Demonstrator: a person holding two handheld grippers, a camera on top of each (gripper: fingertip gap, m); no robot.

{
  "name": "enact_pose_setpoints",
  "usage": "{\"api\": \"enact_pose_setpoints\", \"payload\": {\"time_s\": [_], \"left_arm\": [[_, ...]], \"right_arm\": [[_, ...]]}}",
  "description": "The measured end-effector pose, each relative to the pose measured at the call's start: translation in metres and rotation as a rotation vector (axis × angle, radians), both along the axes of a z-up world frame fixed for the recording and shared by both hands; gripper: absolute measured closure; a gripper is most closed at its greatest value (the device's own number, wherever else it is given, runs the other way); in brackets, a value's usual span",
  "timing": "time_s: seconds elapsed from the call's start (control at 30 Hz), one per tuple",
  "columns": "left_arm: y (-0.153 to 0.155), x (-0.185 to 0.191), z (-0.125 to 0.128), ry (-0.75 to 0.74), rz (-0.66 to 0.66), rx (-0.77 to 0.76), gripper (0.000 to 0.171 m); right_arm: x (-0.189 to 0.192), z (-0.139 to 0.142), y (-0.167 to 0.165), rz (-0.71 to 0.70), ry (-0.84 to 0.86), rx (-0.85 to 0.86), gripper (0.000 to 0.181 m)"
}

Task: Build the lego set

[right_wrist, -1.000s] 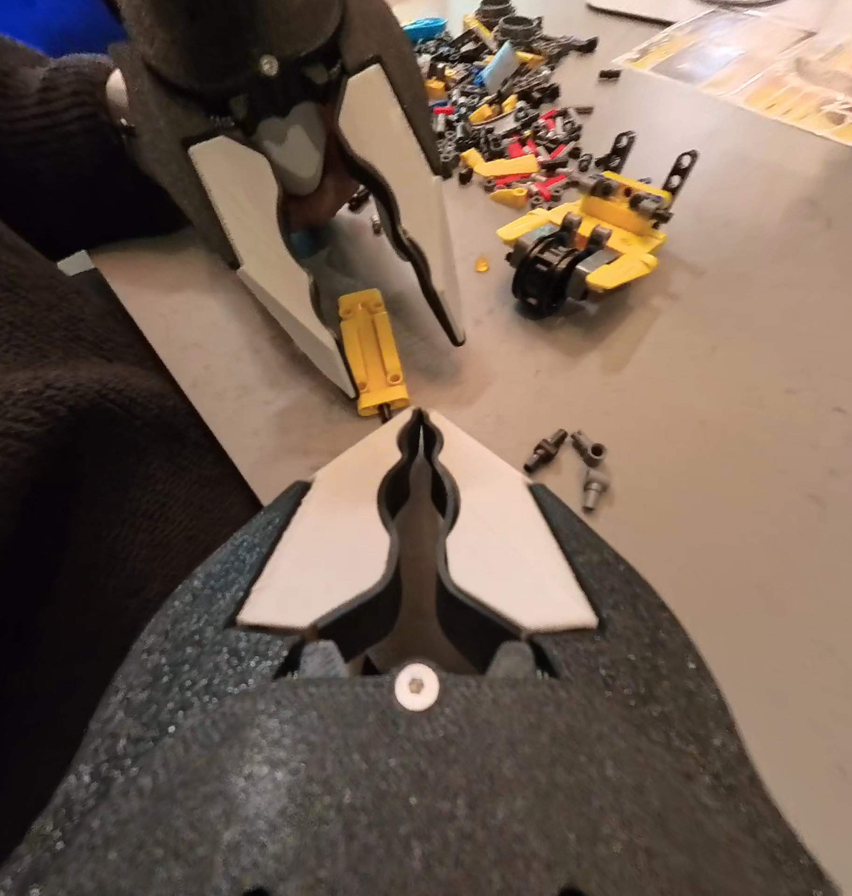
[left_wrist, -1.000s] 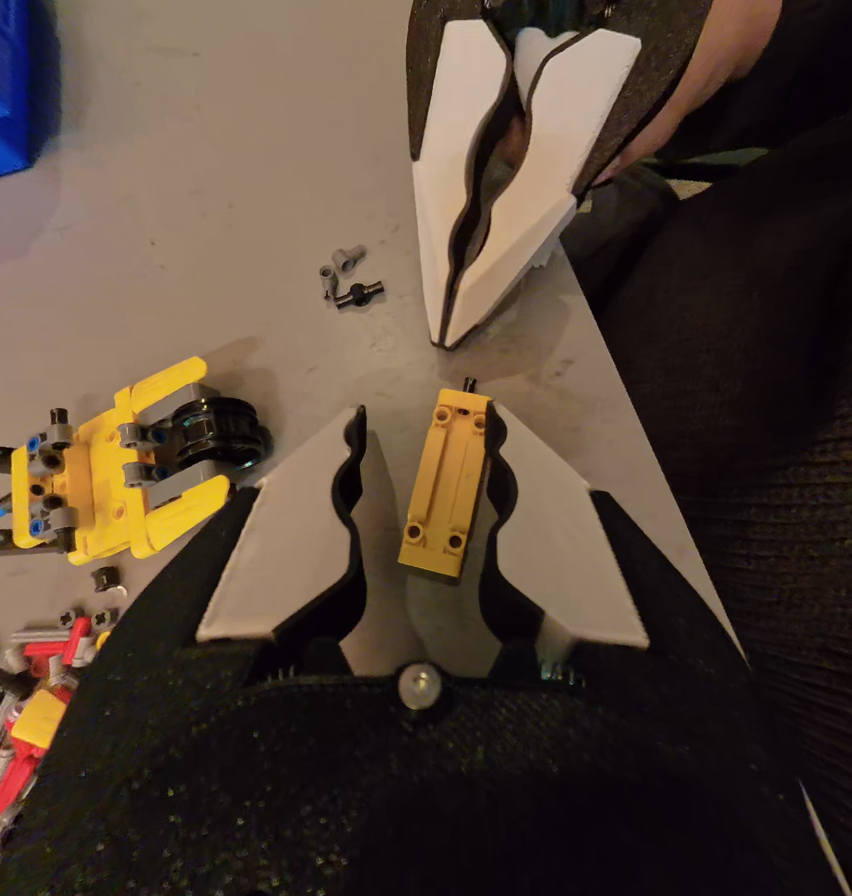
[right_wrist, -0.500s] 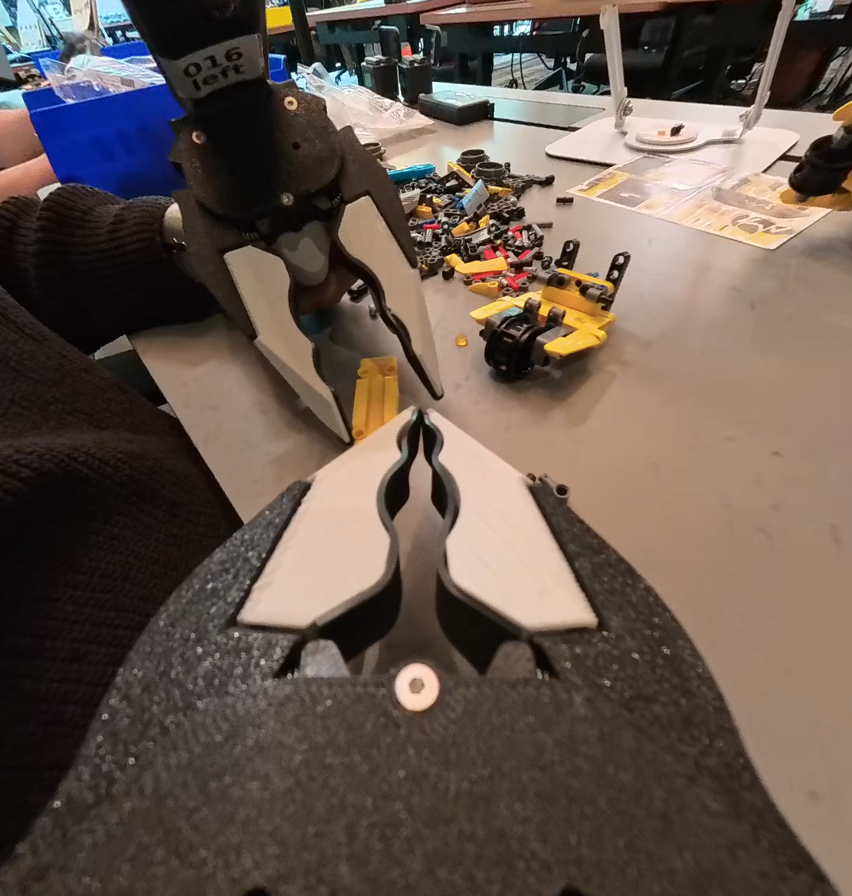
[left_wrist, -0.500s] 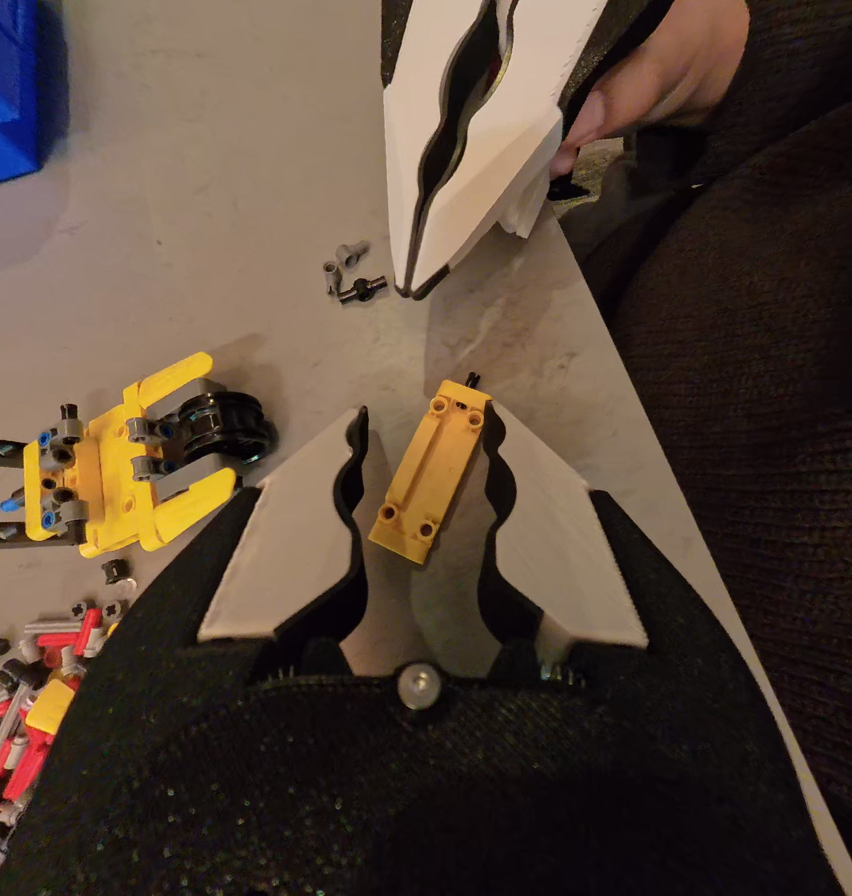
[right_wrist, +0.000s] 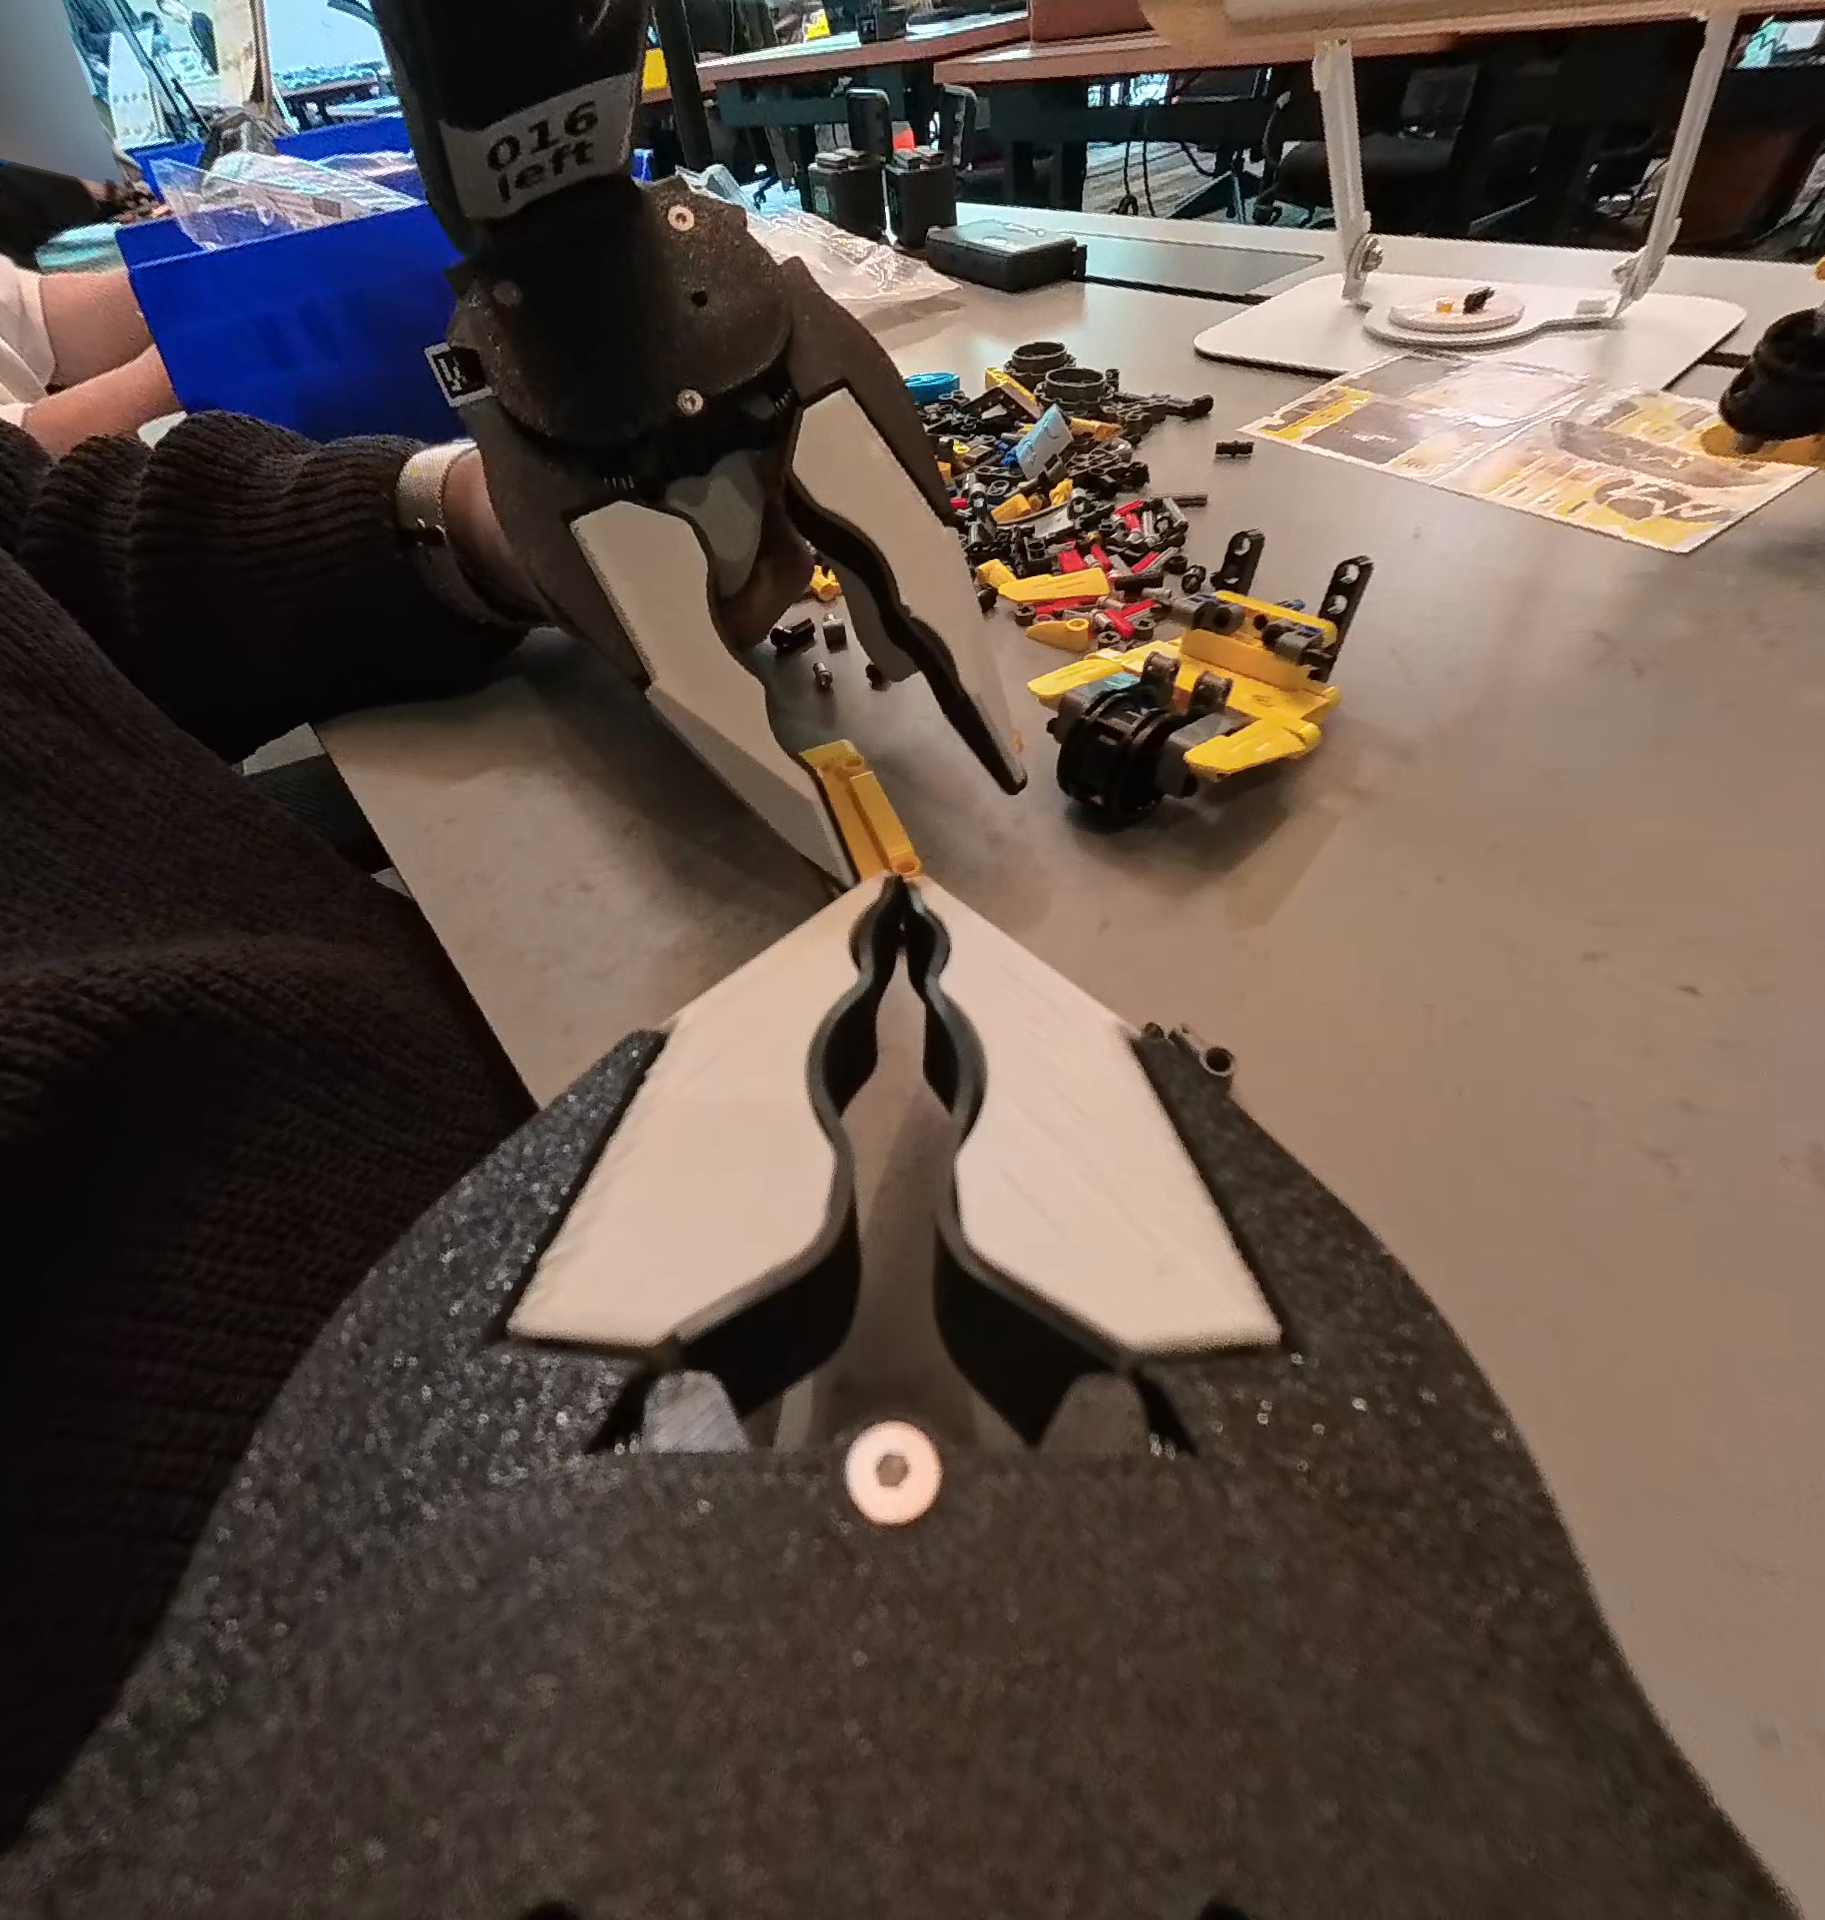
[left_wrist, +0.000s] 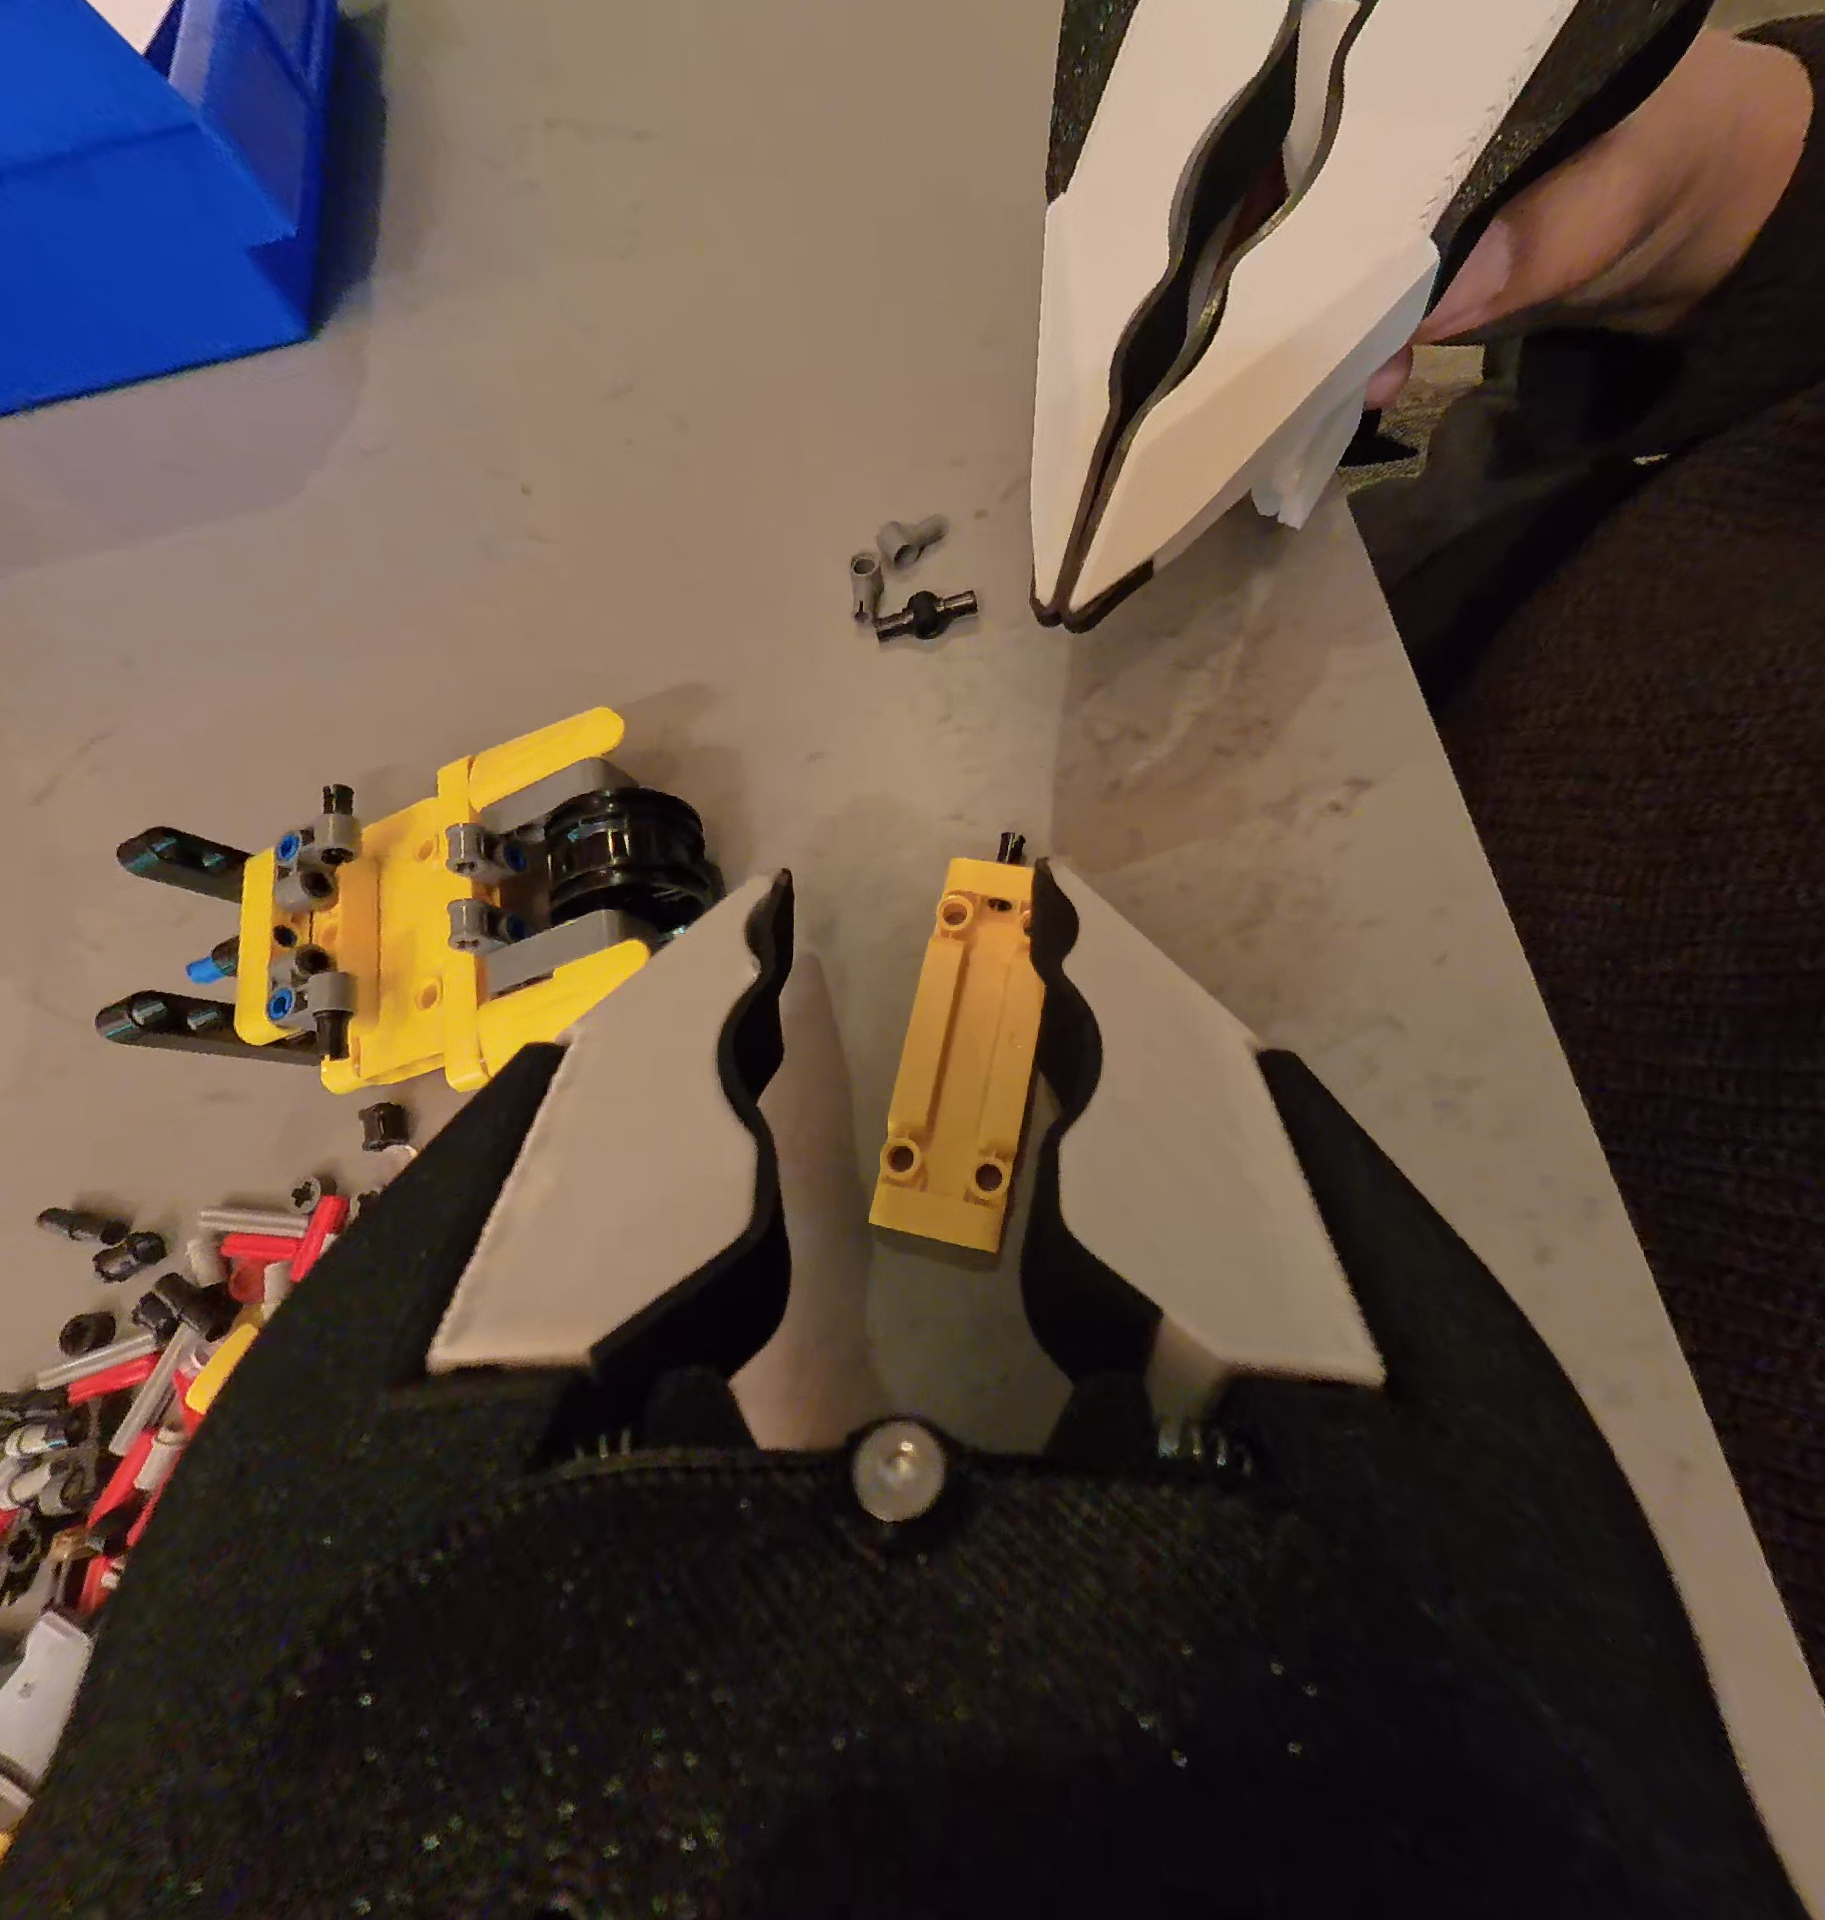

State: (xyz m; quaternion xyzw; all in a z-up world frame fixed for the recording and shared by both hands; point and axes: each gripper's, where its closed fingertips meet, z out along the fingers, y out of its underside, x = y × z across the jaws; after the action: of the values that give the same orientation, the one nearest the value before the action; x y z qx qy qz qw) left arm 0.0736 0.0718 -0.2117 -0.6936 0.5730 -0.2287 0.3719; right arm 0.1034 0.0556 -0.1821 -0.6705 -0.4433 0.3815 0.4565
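Note:
My left gripper is open and low over the grey table. A long yellow panel brick with a black pin at its far end lies between the fingers, against the right-hand finger. My right gripper is shut and empty, raised off the table. It shows in the left wrist view with its tips beside small grey and black connector pieces. The right wrist view shows the left gripper straddling the yellow panel.
A yellow assembly with a black wheel lies left of my left gripper. A pile of loose parts is further left. A blue bin, instruction sheets and a white stand lie farther off. The table edge runs close on the right. Spacing between my two grippers at the tips: around 5 cm.
My right gripper, still shut, has lifted and drawn back from the yellow panel towards the small connectors. The panel tilted, then straightened against the left gripper's right-hand finger.

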Motion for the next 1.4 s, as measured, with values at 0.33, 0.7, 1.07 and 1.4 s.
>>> {"api": "enact_pose_setpoints", "payload": {"time_s": [0.33,0.7,1.07,1.4], "left_arm": [[0.016,-0.005,0.015,-0.096,0.090,0.006,0.129],[0.021,-0.007,0.016,-0.113,0.123,-0.011,0.126],[0.025,-0.009,0.014,-0.102,0.148,-0.011,0.123],[0.032,-0.013,0.020,-0.132,0.197,-0.001,0.123]], "right_arm": [[-0.001,0.000,0.000,0.013,0.005,-0.031,0.181],[-0.002,0.000,0.001,0.034,0.014,-0.095,0.179],[-0.003,-0.002,0.000,0.049,0.009,-0.123,0.177],[0.000,0.006,-0.002,0.033,0.047,-0.044,0.176]]}}
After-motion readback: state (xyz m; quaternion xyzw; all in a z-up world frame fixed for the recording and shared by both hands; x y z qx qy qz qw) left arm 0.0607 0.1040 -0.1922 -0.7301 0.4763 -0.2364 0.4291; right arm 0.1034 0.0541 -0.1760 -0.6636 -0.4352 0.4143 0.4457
